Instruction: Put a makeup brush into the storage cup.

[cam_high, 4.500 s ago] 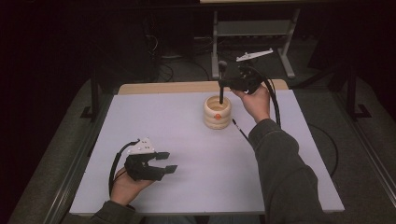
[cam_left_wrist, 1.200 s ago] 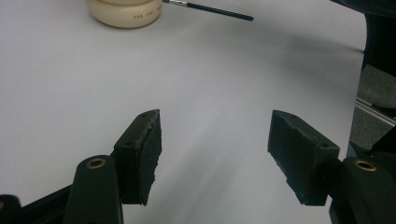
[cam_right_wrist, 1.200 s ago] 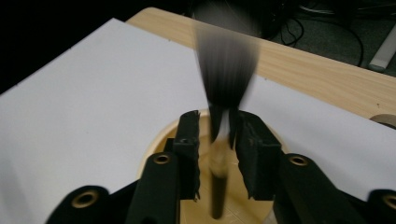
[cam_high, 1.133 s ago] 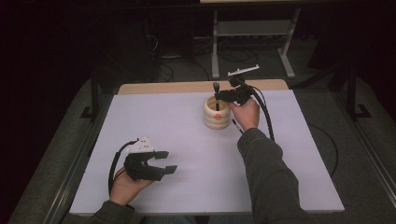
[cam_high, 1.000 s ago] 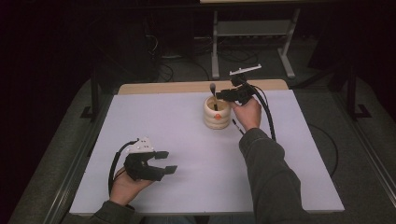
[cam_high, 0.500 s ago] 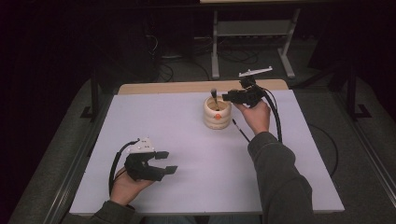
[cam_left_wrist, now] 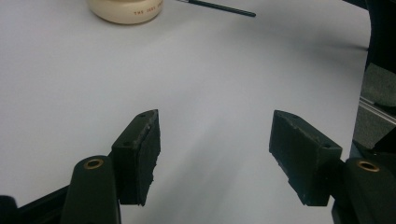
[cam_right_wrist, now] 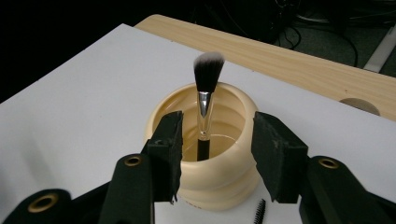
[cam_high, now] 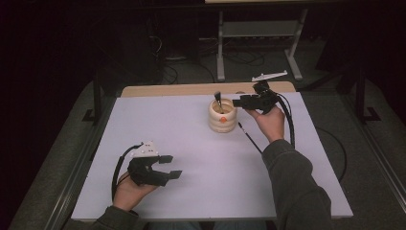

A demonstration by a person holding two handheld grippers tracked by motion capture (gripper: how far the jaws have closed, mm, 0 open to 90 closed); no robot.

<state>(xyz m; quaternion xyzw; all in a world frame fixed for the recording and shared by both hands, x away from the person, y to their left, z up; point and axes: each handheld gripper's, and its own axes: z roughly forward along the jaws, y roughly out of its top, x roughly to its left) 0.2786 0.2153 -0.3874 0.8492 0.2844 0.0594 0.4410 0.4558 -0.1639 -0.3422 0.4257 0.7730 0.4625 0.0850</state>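
Makeup brush (cam_right_wrist: 205, 100): stands upright in the cream ribbed holder (cam_high: 222, 116) at the table's (cam_high: 191, 139) far middle, bristles up. Right gripper (cam_high: 239, 101): just beside the holder, jaws just been opening, brush between them, untouched. Left gripper (cam_high: 170, 166): near edge, jaws apart, empty. Thin black wand (cam_high: 250, 138): flat, right of holder.

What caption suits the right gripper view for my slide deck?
Open right gripper facing a cream pot on the white table, a makeup brush standing inside.
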